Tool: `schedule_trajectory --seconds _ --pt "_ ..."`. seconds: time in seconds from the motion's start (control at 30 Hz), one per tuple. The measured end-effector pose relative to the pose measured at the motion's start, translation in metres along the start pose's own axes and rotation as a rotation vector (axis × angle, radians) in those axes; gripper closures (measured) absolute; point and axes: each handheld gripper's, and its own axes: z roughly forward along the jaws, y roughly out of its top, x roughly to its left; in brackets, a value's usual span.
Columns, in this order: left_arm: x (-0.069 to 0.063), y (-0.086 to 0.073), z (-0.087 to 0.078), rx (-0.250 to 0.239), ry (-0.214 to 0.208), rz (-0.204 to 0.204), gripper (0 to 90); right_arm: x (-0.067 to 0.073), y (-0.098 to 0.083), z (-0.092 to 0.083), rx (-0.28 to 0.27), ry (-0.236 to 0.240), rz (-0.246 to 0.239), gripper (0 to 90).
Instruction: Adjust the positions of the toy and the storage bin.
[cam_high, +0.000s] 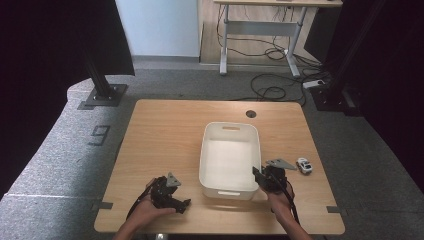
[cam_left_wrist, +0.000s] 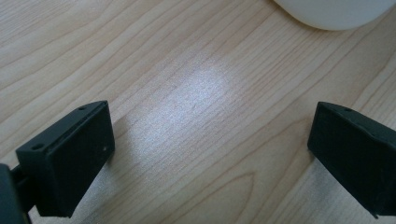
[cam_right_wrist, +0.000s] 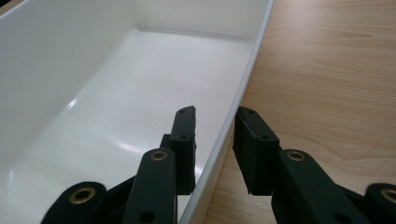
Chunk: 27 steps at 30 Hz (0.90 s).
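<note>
The right claw (cam_right_wrist: 215, 140) straddles the right wall of the white bin (cam_high: 230, 155) at lower centre, jaws either side of the rim, narrowly parted. The left claw (cam_left_wrist: 210, 149) gapes wide over bare table (cam_high: 165, 130), lower left. A toy car (cam_high: 303, 165) sits right of the bin.

high view: fixed overhead on the person's side, facing forward and down, far enough to take in the whole table (cam_high: 165, 125), floor and a desk (cam_high: 260, 20) beyond. left gripper view: rides the left gripper (cam_left_wrist: 210, 144), looks along its jaws from very close to the tabletop (cam_left_wrist: 187, 93), white bin (cam_left_wrist: 334, 11) corner just ahead at top. right gripper view: rides the right gripper (cam_right_wrist: 215, 135), close, looking along the bin (cam_right_wrist: 140, 84) wall that runs between its jaws. all three share the bin and the wood beside it.
</note>
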Motion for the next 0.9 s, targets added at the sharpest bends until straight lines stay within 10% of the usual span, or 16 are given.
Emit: schedule_trajectory --seconds 0.9 --pt "0.000 0.000 0.000 0.000 -0.001 0.001 0.9 0.013 0.003 0.008 -0.004 0.013 -0.004 68.8"
